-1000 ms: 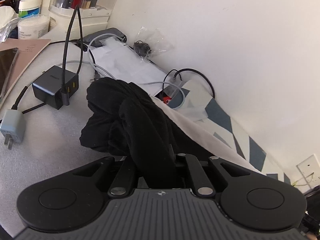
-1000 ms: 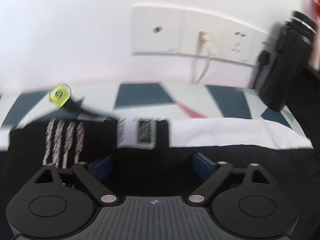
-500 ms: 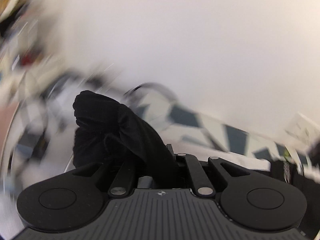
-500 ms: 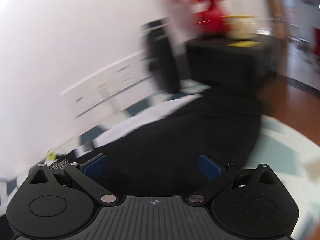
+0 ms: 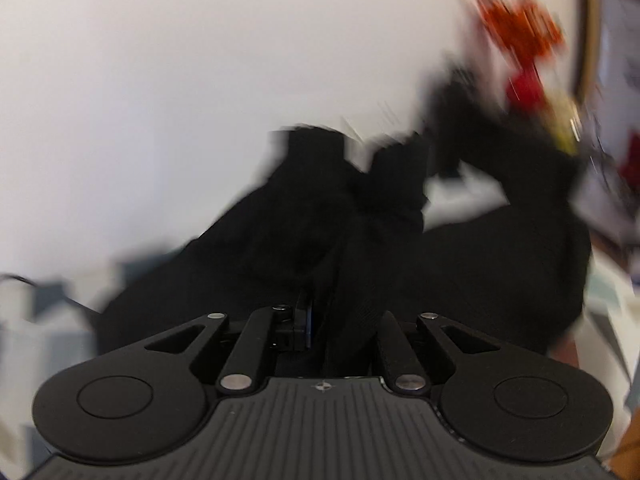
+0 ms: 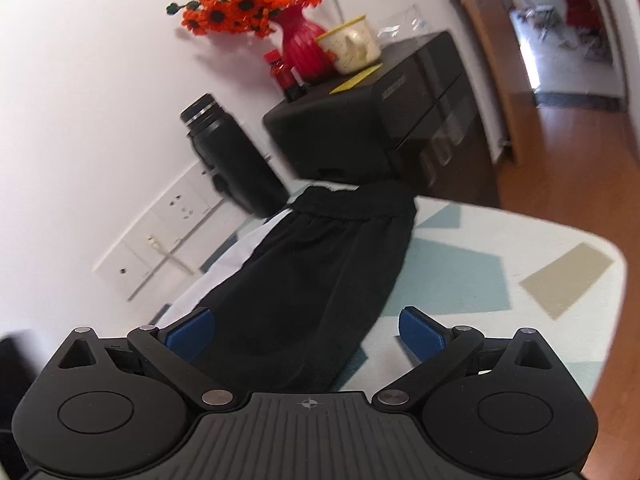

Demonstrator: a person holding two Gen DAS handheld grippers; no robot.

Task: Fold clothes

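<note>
A white wall (image 6: 100,120) runs along the far edge of the worktop (image 6: 520,240), which wears a pale cloth with blue and tan shapes. A row of wall sockets (image 6: 160,232) sits low on that wall. At the far corner stands a big black box (image 6: 380,112) with drawers. On top of the box are a red vase (image 6: 300,44) full of orange flowers (image 6: 240,4), a cream mug (image 6: 352,46) and a small red bottle (image 6: 282,72). A tall black flask (image 6: 232,160) stands between the box and the sockets, right by the wall. Past the box the brown floor (image 6: 560,140) shows.

The black shorts (image 6: 312,272) lie on the worktop near the far edge. The waistband end points at the black box and almost reaches it. The cloth looks soft and a bit wrinkly, with gathers under the waistband.

The right gripper (image 6: 306,334) hangs just over the near end of the shorts. Its jaws are spread wide, with the blue pads (image 6: 420,334) apart and not pressing on the cloth.

The left gripper (image 5: 332,316) has its jaws pressed together, pinching a bunch of the black shorts (image 5: 320,220). The cloth rises in a lumpy heap in front of it. This view is very blurry, so the red and orange smears at the top right are hard to tell.
</note>
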